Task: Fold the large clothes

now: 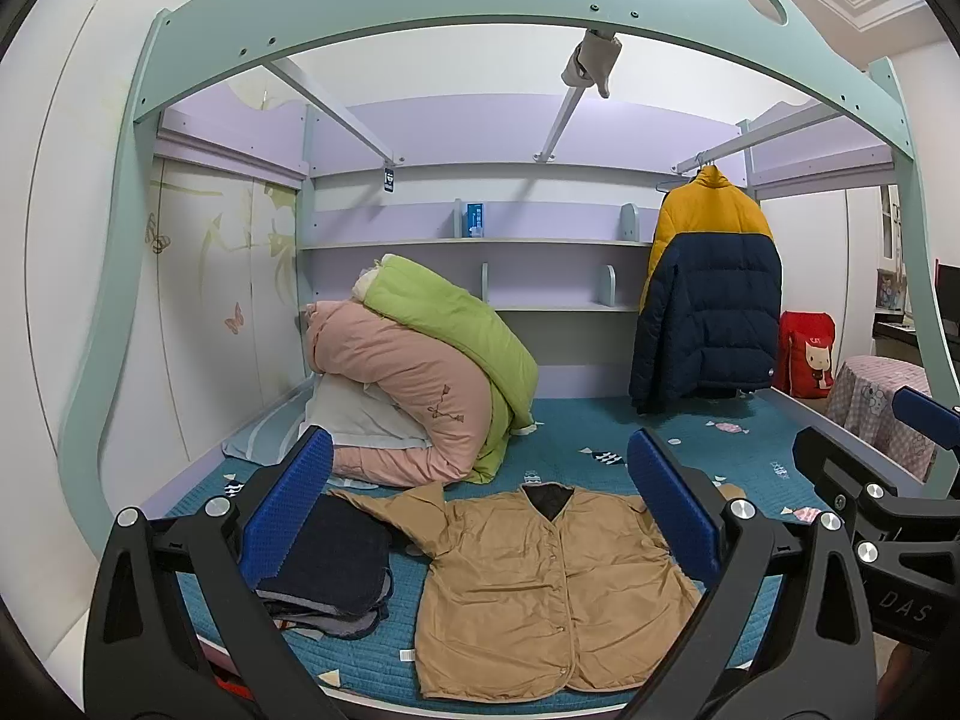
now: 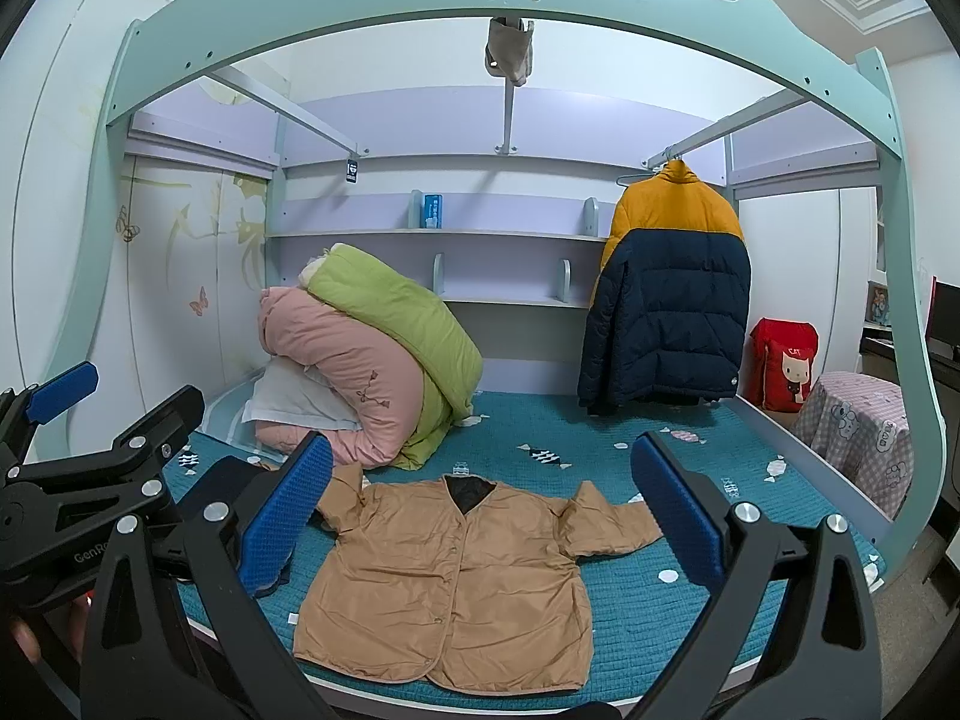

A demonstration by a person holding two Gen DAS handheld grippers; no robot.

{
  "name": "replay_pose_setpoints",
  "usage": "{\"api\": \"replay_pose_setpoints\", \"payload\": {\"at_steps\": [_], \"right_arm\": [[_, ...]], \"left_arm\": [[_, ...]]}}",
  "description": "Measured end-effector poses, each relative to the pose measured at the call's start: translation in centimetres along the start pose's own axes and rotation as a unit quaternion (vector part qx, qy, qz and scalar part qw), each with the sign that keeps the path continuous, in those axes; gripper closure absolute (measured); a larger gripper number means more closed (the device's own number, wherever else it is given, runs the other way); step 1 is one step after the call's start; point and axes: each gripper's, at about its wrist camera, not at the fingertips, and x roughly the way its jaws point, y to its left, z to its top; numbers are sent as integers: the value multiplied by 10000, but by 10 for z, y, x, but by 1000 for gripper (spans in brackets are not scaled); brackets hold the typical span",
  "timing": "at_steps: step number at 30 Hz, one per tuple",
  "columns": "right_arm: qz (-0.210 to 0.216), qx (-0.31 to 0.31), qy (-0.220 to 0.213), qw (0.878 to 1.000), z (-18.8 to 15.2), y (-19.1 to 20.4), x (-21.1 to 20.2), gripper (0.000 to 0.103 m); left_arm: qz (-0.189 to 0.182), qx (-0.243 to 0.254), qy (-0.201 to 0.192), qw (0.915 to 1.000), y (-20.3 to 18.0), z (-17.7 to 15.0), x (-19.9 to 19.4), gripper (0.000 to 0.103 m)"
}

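I have both tools released: the left gripper [image 1: 480, 492] and right gripper [image 2: 483, 495] stand wide apart with nothing between their pads, hovering short of the bed's near edge. The tan jacket [image 2: 456, 588] lies flat, front up, on the teal bedspread [image 2: 600, 426] near me. Its right sleeve disappears behind a blue finger [image 1: 672, 510] in my left view. A dark folded pile [image 1: 336, 564], left of the jacket, is partly blocked, so I cannot make out what it is.
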Motion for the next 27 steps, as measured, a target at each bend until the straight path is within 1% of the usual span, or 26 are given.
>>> {"api": "replay_pose_setpoints", "payload": {"at_steps": [18,19,21,27], "right_arm": [[29,16,6,10000,-3,1,4,7],[44,8,8,10000,-5,8,4,7],[51,9,18,10000,-6,9,4,7],[64,13,25,10000,-7,11,4,7]], "left_arm": [[5,-7,-17,10000,2,0,-1,4],[8,-5,-19,10000,3,0,-1,4],[25,-10,-22,10000,10,2,-4,4],[31,-12,-16,10000,11,3,-4,4]]}}
